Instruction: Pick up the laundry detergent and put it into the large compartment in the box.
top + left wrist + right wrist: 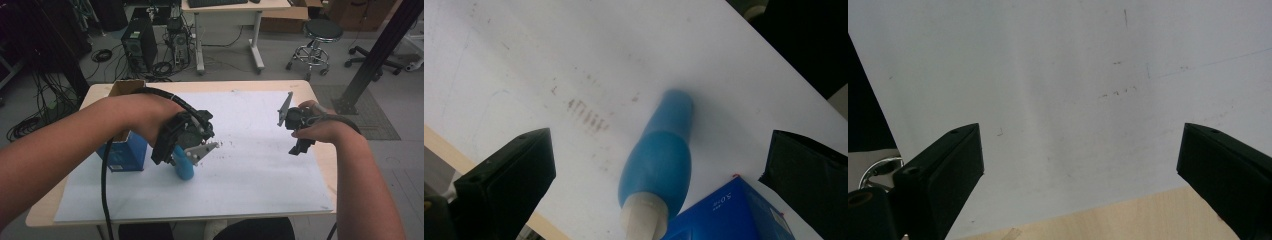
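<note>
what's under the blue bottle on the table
The blue bottle lies on the white sheet between the left gripper's open jaws, beside the blue box. The patch of sheet directly beneath it is covered.

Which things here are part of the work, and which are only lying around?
Part of the work:
- left gripper, open
- blue bottle between its jaws
- blue box beside it

Only lying around:
- right gripper, open over white sheet
- stool
- computer tower
</note>
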`<action>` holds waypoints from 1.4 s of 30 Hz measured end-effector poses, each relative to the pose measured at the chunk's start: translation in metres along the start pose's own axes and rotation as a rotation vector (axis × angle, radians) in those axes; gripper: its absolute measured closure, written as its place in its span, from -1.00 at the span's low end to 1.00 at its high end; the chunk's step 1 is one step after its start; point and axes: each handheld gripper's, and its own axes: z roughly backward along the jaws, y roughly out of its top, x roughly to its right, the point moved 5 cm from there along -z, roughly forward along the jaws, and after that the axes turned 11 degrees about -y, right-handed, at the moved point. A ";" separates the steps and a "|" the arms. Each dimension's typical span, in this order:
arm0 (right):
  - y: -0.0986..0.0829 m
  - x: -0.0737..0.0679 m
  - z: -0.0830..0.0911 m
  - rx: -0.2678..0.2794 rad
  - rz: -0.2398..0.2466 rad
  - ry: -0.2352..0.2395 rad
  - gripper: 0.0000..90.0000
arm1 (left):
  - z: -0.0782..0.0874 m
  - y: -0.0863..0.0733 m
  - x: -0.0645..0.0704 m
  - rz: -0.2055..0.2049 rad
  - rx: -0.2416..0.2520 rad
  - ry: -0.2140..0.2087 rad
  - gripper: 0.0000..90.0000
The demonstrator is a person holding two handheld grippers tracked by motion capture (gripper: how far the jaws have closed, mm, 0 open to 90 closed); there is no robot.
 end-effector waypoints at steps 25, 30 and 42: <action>0.004 -0.009 -0.010 0.012 -0.022 0.013 -0.90 | -0.016 -0.047 0.000 -0.016 -0.069 -0.030 -0.99; 0.004 -0.011 -0.005 0.010 -0.019 0.006 -0.90 | -0.022 -0.050 -0.004 -0.023 -0.067 -0.033 -0.99; -0.005 -0.012 -0.009 0.006 -0.042 0.012 -0.90 | -0.032 -0.054 -0.012 -0.065 -0.054 -0.054 -0.99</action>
